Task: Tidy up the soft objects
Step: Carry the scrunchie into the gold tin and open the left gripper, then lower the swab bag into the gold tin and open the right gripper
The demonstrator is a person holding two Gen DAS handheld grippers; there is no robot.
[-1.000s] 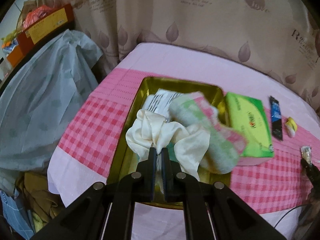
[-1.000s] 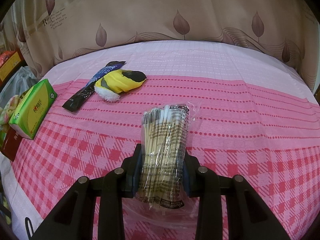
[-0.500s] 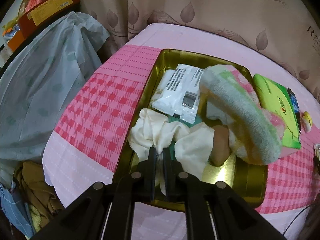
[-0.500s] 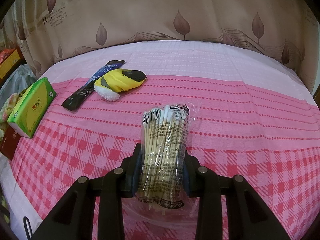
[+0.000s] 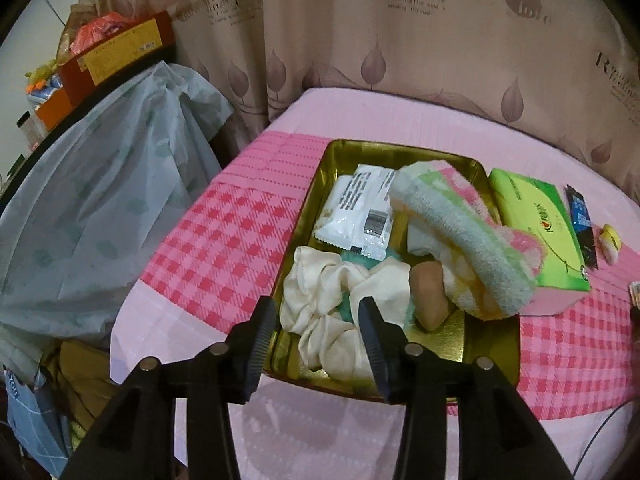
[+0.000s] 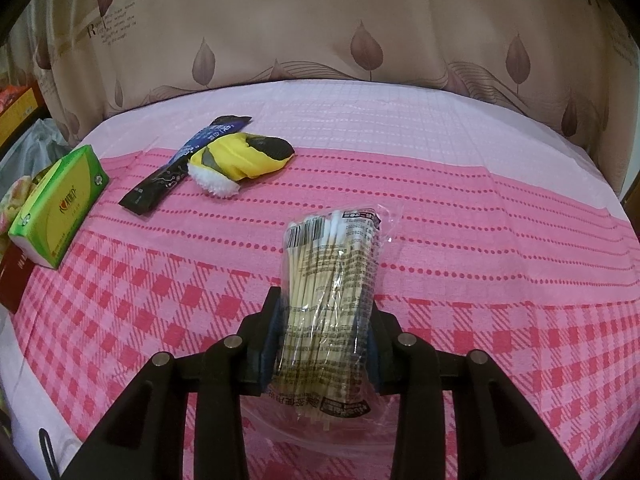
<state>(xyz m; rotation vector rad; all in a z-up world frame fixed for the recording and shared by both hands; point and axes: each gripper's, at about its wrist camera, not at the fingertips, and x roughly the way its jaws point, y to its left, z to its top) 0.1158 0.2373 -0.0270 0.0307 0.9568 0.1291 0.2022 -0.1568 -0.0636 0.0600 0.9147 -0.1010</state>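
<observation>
A gold tray [image 5: 474, 346] on the pink checked cloth holds a white packet [image 5: 360, 212], a rolled green-and-pink towel [image 5: 460, 236], a beige sponge [image 5: 428, 296] and a cream scrunchie [image 5: 308, 280]. My left gripper [image 5: 316, 306] hovers over the tray's near end. Its jaws are opening, and the scrunchie lies loose in the tray below the gap, touching neither pad. In the right wrist view, my right gripper [image 6: 326, 304] is shut on a clear pack of cotton swabs [image 6: 332, 264] just above the cloth.
A green tissue pack [image 6: 60, 208] rests on a red box [image 6: 16, 284] beside the tray. A dark sachet [image 6: 180, 164] and a yellow-and-black soft toy [image 6: 240, 156] lie further back. A plastic-covered heap [image 5: 100, 184] stands left of the table. A curtain [image 5: 400, 60] hangs behind.
My left gripper's jaws went from shut on the cream scrunchie to wide apart, and the scrunchie now lies in the tray. The right gripper and its swab pack have not moved.
</observation>
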